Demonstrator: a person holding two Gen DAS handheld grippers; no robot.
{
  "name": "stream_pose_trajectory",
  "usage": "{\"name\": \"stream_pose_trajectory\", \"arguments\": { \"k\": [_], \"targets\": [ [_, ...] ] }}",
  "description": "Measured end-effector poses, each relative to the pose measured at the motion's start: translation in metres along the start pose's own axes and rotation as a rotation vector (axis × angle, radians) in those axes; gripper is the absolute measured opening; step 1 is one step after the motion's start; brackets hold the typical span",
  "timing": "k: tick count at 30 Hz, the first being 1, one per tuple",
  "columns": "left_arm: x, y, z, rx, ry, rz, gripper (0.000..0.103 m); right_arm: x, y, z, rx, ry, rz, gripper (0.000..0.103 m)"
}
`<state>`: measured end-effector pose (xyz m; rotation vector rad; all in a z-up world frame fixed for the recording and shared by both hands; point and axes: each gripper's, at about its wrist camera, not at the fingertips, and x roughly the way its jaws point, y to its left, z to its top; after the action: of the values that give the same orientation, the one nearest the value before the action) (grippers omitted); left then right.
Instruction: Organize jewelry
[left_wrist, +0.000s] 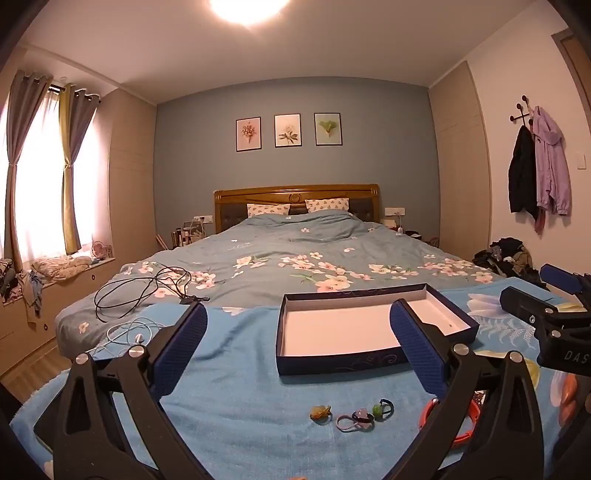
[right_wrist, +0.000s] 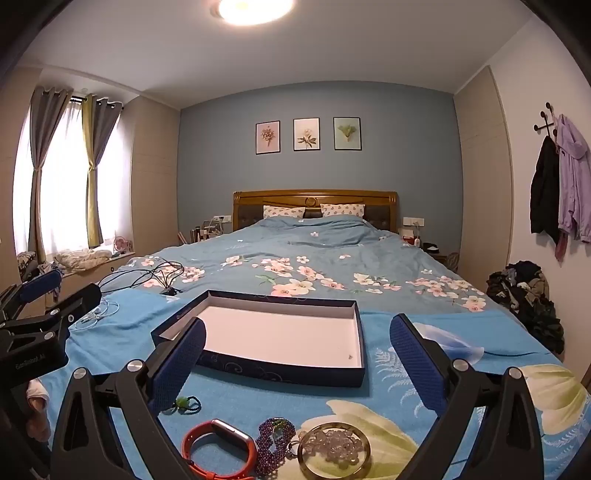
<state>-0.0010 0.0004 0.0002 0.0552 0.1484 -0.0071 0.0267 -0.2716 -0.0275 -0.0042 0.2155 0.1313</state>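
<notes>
**Hovering over the jewelry with both jaws wide and nothing picked**

Waiting at the near edge of the bed, the left gripper (left_wrist: 299, 332) and the right gripper (right_wrist: 297, 347) both stand with jaws spread fully apart and nothing between the pads. The open box (right_wrist: 258, 369), dark blue outside and white within, lies on the blue blanket (left_wrist: 229, 387) and is empty apart from a tiny speck near one corner.

All the jewelry lies on the blanket on the near side of the box, apart from it. Nearest the box's left corner sit the small pieces: an amber ring (left_wrist: 320, 413), a tangle of pink and purple rings (left_wrist: 356, 421), and a green ring (right_wrist: 186, 403). Further toward the near right of the box are an orange watch band (right_wrist: 218, 448), a purple beaded bracelet (right_wrist: 275, 443) and a gold bangle (right_wrist: 334, 448) with a clear bead bracelet (right_wrist: 338, 446) lying inside it.

The risks look like these. The soft blanket gives, so wide pads closing on a small ring may pinch cloth along with it, or press it down out of reach. The beaded bracelet touches the bangle, so lifting one could drag the other. The box is light and shallow; a nudge from a finger could slide or tip it.
</notes>
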Motion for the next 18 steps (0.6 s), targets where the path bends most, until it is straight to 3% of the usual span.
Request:
{"name": "stream_pose_trajectory", "arguments": {
  "k": [18],
  "targets": [
    [-0.002, -0.006, -0.001, 0.013, -0.01, -0.015, 0.097, -0.001, 0.003, 0.001, -0.026, 0.005, 0.002, 0.096]
  ]
}}
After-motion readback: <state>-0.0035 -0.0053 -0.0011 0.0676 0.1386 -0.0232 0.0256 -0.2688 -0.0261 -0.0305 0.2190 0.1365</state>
